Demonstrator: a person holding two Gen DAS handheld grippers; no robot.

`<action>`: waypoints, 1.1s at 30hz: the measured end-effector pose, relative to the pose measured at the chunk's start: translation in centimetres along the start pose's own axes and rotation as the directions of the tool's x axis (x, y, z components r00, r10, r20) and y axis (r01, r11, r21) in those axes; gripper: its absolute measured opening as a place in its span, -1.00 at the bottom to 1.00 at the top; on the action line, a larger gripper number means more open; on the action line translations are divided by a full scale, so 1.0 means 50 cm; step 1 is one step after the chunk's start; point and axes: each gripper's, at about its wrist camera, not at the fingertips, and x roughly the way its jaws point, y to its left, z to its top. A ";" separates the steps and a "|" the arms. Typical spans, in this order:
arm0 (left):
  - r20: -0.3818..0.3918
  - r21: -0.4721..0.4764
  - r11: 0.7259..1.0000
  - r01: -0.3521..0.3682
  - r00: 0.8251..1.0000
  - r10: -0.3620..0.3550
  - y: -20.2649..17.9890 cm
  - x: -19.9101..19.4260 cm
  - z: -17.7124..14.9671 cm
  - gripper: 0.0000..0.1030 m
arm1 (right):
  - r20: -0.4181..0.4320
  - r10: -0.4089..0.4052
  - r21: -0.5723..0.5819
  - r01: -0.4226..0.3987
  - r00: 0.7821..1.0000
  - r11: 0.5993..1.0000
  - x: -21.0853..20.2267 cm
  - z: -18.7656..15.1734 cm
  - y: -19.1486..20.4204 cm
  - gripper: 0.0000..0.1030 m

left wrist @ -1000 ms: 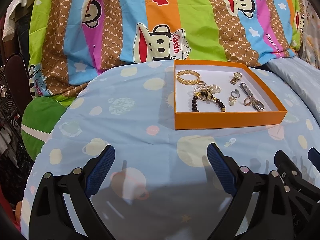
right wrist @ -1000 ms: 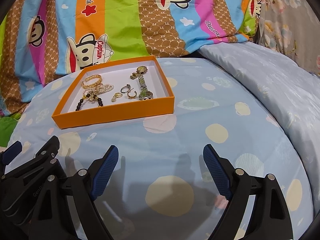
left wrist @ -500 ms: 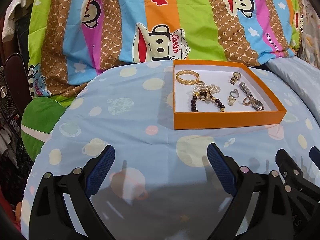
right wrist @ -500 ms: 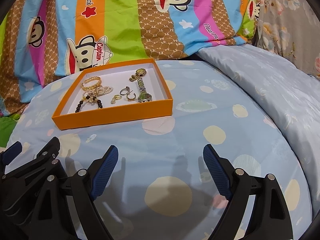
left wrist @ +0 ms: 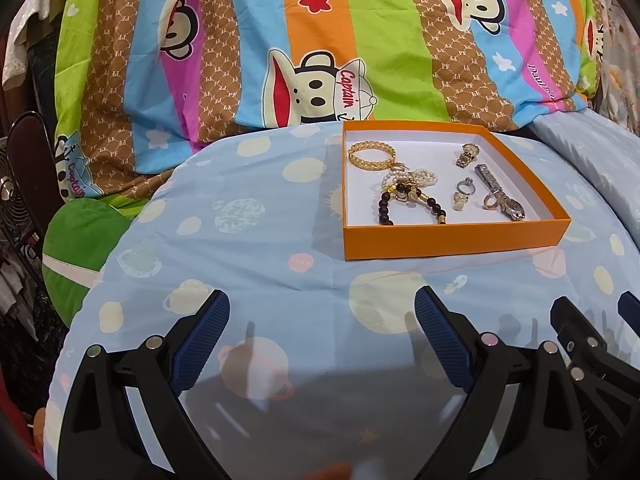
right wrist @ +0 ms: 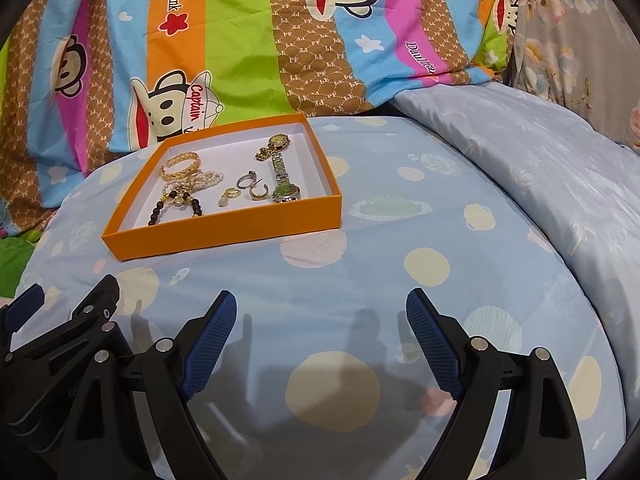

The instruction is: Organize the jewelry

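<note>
An orange box (left wrist: 452, 238) (right wrist: 224, 236) with a white floor sits on the blue spotted bedding. It holds a gold bangle (left wrist: 371, 155), a pearl and dark bead bracelet (left wrist: 408, 192), rings (left wrist: 463, 188), a gold watch (left wrist: 467, 155) and a silver watch (left wrist: 500, 194). My left gripper (left wrist: 322, 312) is open and empty, well short of the box. My right gripper (right wrist: 321, 310) is open and empty, to the right of the box's near edge. Each gripper shows at the edge of the other's view.
A striped cartoon monkey quilt (left wrist: 320, 48) rises behind the box. A green cushion (left wrist: 80, 248) lies at the left. A pale blue folded cover (right wrist: 540, 168) lies at the right. The bedding (right wrist: 400, 248) curves down at its sides.
The right view has drifted slightly, so the box sits a little further left. Both grippers stay open and nothing was picked up.
</note>
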 end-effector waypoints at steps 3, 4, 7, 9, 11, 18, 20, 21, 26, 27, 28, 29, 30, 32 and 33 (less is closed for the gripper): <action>-0.003 0.001 1.000 0.002 1.000 -0.002 0.001 0.001 0.001 0.77 | 0.009 -0.001 -0.009 0.001 1.000 1.000 -0.005 0.000 0.002 0.66; -0.001 0.001 1.000 0.002 1.000 -0.002 0.002 0.001 0.001 0.77 | 0.009 0.000 -0.009 0.000 1.000 1.000 -0.005 0.000 0.002 0.66; -0.003 0.003 1.000 0.007 1.000 -0.007 0.002 0.003 0.002 0.77 | 0.007 0.001 -0.008 -0.001 1.000 1.000 -0.006 0.000 0.001 0.66; -0.007 0.006 1.000 0.012 1.000 -0.012 0.002 0.004 0.002 0.77 | 0.008 0.002 -0.007 -0.002 1.000 1.000 -0.006 0.000 0.000 0.66; -0.008 0.010 1.000 0.011 1.000 -0.011 0.000 0.005 0.003 0.77 | 0.009 -0.001 -0.009 0.001 1.000 1.000 -0.006 0.001 0.000 0.66; 0.011 0.018 1.000 0.016 1.000 -0.017 -0.003 0.000 0.006 0.77 | 0.016 0.002 -0.004 -0.002 1.000 1.000 -0.011 0.006 -0.003 0.66; 0.018 0.024 1.000 0.012 1.000 -0.012 -0.005 -0.002 0.007 0.77 | 0.016 0.003 -0.002 -0.003 1.000 1.000 -0.012 0.006 -0.004 0.66; 0.021 0.027 1.000 0.013 1.000 -0.013 -0.006 -0.003 0.008 0.77 | 0.017 0.002 -0.002 -0.002 1.000 1.000 -0.012 0.006 -0.004 0.66; 0.027 0.031 0.999 0.009 1.000 -0.010 -0.008 -0.005 0.010 0.77 | 0.021 0.001 -0.003 -0.001 1.000 1.000 -0.014 0.008 -0.005 0.66; 0.028 0.028 1.000 0.006 1.000 -0.006 -0.008 -0.006 0.011 0.77 | 0.023 -0.001 -0.004 0.001 1.000 1.000 -0.015 0.009 -0.005 0.66; 0.028 0.026 1.000 0.005 1.000 -0.006 -0.007 -0.006 0.012 0.77 | 0.025 -0.002 -0.005 0.002 1.000 1.000 -0.016 0.010 -0.005 0.66; 0.026 0.025 1.000 0.008 1.000 -0.009 -0.007 -0.006 0.013 0.77 | 0.027 -0.004 -0.006 0.004 1.000 1.000 -0.016 0.012 -0.004 0.66; 0.020 0.022 1.000 0.013 1.000 -0.013 -0.006 -0.003 0.015 0.77 | 0.029 -0.005 -0.009 0.006 1.000 1.000 -0.016 0.014 -0.003 0.66; 0.015 0.012 1.000 0.018 1.000 -0.018 -0.003 0.000 0.019 0.77 | 0.035 -0.008 -0.014 0.009 0.999 1.000 -0.018 0.017 0.000 0.66; 0.017 0.007 1.000 0.019 1.000 -0.019 -0.002 0.001 0.023 0.77 | 0.039 -0.010 -0.017 0.011 0.999 1.000 -0.018 0.021 0.002 0.66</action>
